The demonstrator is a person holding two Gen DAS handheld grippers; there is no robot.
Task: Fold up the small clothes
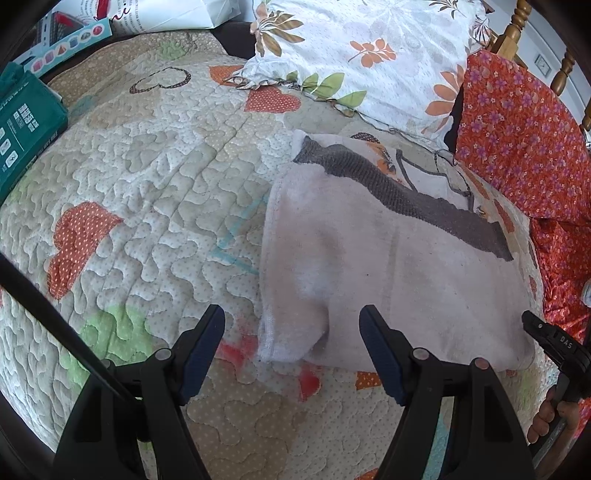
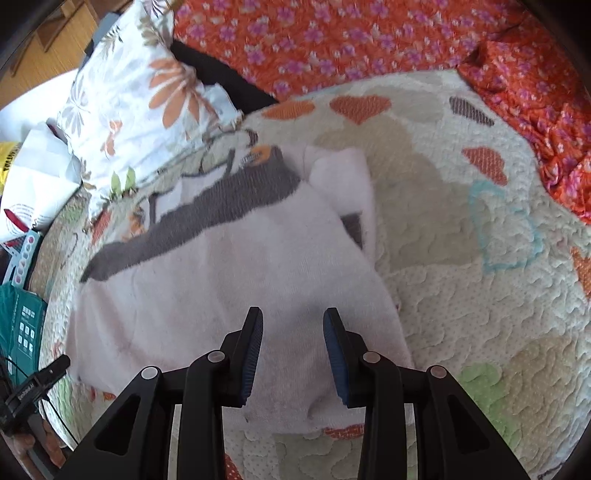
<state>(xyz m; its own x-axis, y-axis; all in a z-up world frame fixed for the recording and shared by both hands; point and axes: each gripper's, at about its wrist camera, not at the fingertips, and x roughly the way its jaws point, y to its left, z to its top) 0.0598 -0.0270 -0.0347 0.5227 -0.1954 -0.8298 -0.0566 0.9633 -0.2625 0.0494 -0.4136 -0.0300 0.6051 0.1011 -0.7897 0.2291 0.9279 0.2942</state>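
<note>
Garment: we are looking at a pale pink garment (image 1: 388, 266) with a grey knit band (image 1: 402, 192), lying part-folded on the quilted bed cover (image 1: 155, 177), toward the pillow end.
Left claw: we are holding the left claw (image 1: 291, 332) wide apart just over the garment's near corner; its pads are pressing on nothing.
Right claw: we are holding the right claw (image 2: 293, 332) above the garment's near edge, fingers narrowed but with a clear gap; pink cloth is showing between them, and we cannot tell whether any fold is pinched.
Behind: a floral pillow (image 1: 369, 55) is lying just beyond the garment, close to the grey band.
Right side: an orange flowered cloth (image 2: 369, 37) is bunching along the bed's edge, near the garment but apart from it.
Left side: a teal box (image 1: 26, 125) and a white bag (image 1: 166, 14) are sitting well away.
Between: open quilt is surrounding the garment; nothing is lying on top of it.
</note>
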